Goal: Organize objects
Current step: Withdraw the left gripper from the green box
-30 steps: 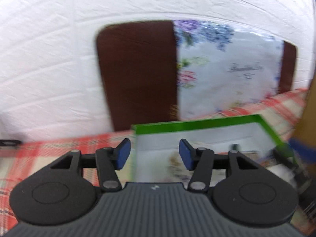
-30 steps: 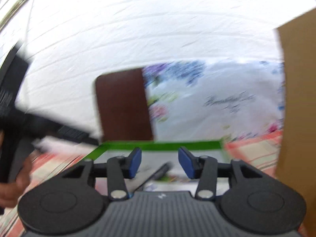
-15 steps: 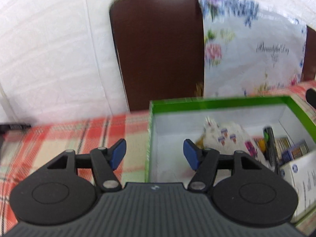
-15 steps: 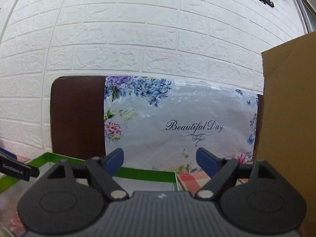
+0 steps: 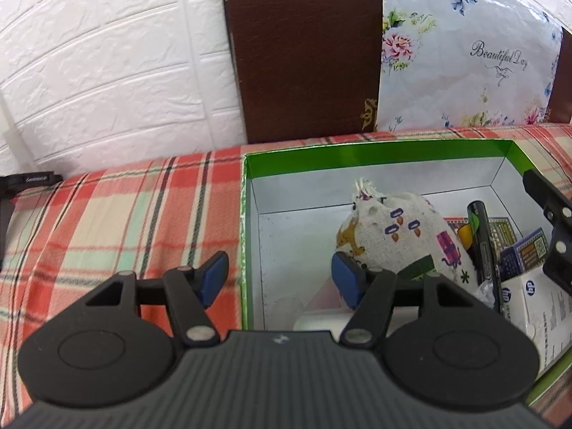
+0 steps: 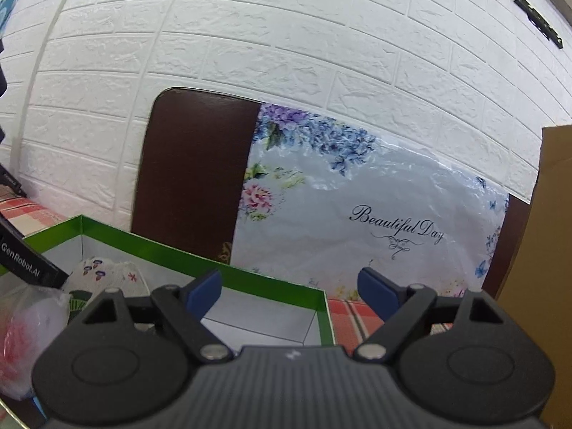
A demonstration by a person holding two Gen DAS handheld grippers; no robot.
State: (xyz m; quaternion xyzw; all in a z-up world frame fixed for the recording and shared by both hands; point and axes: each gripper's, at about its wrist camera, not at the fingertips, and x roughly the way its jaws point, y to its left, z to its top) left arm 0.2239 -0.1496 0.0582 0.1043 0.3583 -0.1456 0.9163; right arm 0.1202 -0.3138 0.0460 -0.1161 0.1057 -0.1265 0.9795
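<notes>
A green box with a white inside (image 5: 375,150) sits on the plaid cloth. In it lie a patterned cloth pouch (image 5: 400,236), a black pen (image 5: 482,243), small printed cards (image 5: 525,250) and a white HP carton (image 5: 536,304). My left gripper (image 5: 279,279) is open and empty, straddling the box's left wall. My right gripper (image 6: 289,291) is open and empty above the box's far right corner (image 6: 321,300); part of it shows at the right edge of the left wrist view (image 5: 550,214). The pouch (image 6: 107,275) also shows in the right wrist view.
A plaid tablecloth (image 5: 125,214) covers the table left of the box. A dark brown chair back (image 5: 304,53) and a floral plastic sheet (image 5: 464,53) stand behind, against a white brick wall. A cardboard box (image 6: 547,250) stands at the right. A clear bag (image 6: 21,339) lies in the box.
Both views have steadied and tilted down toward the box. My left gripper has moved closer over the box's left wall. My right gripper opened wider and holds nothing.
</notes>
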